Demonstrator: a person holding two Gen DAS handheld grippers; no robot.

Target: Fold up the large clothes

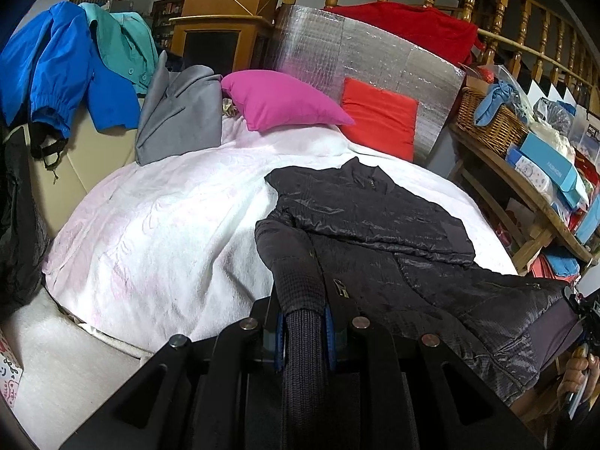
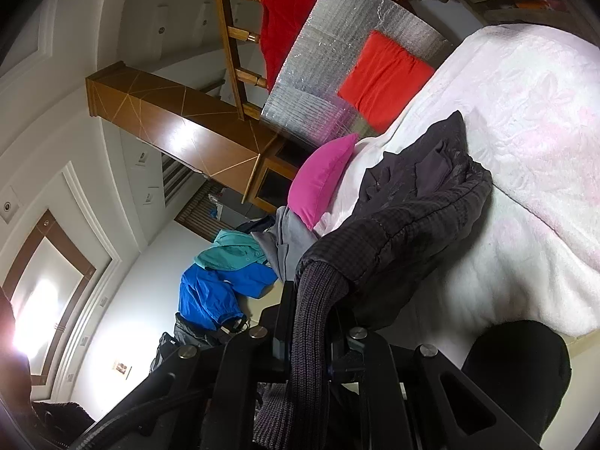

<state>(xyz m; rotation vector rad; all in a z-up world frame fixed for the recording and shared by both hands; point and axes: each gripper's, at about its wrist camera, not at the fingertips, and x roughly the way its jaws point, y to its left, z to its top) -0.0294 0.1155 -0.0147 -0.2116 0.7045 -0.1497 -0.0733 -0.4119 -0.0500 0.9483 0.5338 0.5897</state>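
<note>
Early in the fold: the dark quilted jacket [image 1: 375, 225] lies on the white blanket [image 1: 157, 225] near its front edge, one sleeve crossed over, while the left gripper [image 1: 303, 337] and right gripper [image 2: 311, 341] each clamp a ribbed hem corner.

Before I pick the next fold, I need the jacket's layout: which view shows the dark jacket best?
The left wrist view: the dark jacket lies spread on the white blanket, collar and body visible, one knit cuff in the left tongs. The right wrist view shows only a bunched sleeve, its cuff in the right tongs.
</note>
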